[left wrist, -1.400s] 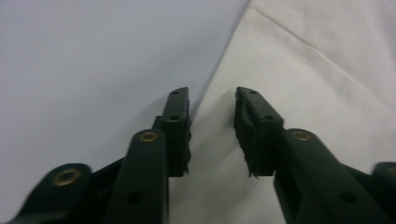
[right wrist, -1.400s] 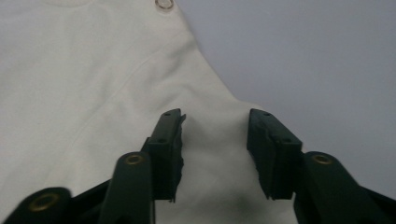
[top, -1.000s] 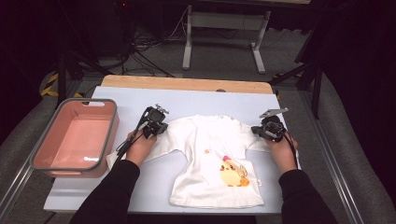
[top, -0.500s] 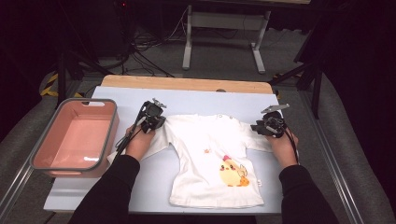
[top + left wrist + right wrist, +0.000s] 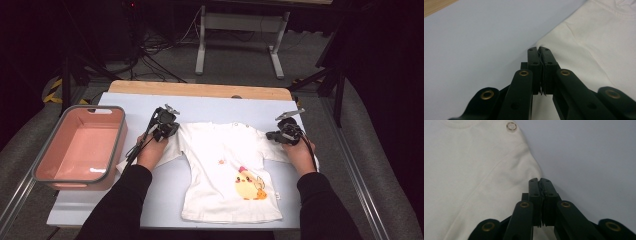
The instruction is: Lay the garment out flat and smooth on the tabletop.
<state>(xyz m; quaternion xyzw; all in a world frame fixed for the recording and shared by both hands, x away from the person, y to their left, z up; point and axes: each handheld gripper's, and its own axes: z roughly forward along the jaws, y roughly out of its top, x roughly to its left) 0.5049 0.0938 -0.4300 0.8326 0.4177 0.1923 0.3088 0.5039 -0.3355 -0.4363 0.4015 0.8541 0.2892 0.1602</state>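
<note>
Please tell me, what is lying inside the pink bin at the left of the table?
The pink bin looks empty: its bare pink floor shows in the high view. The near wall hides a thin strip of floor behind it. The white shirt lies outside, on the table's blue cover.

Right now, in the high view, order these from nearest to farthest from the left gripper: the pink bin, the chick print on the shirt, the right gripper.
1. The pink bin, just to the outer left of the left gripper.
2. The chick print, on the shirt's lower front, towards the person.
3. The right gripper, across the shirt at its other shoulder.
</note>
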